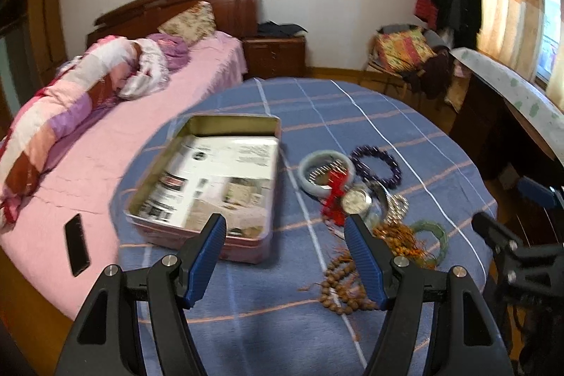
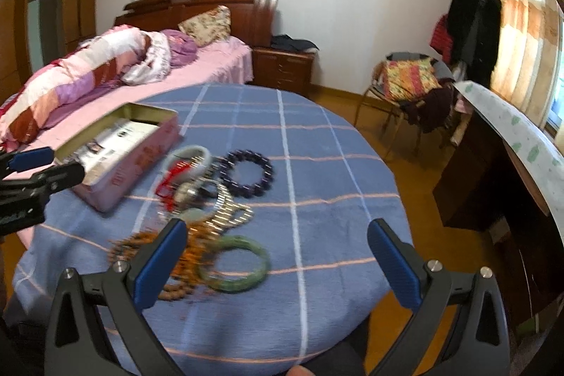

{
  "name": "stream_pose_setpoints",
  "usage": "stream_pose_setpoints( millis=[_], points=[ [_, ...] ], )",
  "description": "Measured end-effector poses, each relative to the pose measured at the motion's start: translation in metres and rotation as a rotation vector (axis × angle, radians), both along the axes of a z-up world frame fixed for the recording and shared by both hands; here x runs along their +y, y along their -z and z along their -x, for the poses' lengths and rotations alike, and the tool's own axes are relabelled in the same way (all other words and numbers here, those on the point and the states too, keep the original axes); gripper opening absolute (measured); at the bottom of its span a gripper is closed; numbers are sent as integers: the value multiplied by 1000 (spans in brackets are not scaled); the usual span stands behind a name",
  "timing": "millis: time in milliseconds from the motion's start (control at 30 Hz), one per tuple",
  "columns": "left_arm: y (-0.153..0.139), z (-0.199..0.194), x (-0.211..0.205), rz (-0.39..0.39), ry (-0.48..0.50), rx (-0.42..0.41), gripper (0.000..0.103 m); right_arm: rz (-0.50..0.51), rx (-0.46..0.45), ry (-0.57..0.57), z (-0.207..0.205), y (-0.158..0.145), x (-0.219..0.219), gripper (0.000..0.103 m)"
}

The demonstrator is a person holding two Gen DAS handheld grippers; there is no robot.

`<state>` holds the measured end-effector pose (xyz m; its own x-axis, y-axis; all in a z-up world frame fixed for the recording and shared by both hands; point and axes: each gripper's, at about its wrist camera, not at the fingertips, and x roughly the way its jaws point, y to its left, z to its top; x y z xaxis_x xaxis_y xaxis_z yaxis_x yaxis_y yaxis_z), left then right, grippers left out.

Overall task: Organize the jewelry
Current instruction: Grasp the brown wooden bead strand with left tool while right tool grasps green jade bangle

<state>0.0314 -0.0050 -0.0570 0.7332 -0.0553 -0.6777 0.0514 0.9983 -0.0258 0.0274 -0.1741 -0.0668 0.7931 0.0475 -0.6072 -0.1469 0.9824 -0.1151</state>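
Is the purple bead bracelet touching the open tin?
Apart. In the left wrist view, blue cloth and the pale bangle lie between the purple bead bracelet and the tin.

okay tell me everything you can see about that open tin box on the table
The tin box is a shallow rectangular container with rounded corners, pink outside and dull metal inside, with no lid on it. It lies flat on the blue checked tablecloth, on the side of the table nearest the bed. Printed paper like newspaper lines its bottom; no jewelry shows inside. The jewelry pile, including the pale bangle, lies beside it on the cloth, apart from it. Neither gripper touches it.
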Motion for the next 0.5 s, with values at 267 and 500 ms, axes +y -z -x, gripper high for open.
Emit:
stream_pose_setpoints(
  millis=[267, 500],
  points=[
    [14, -12, -41, 6, 126, 39, 70, 14, 60, 44, -11, 18, -28, 103],
    [29, -26, -72, -46, 183, 66, 70, 13, 74, 59, -19, 26, -40, 103]
  ],
)
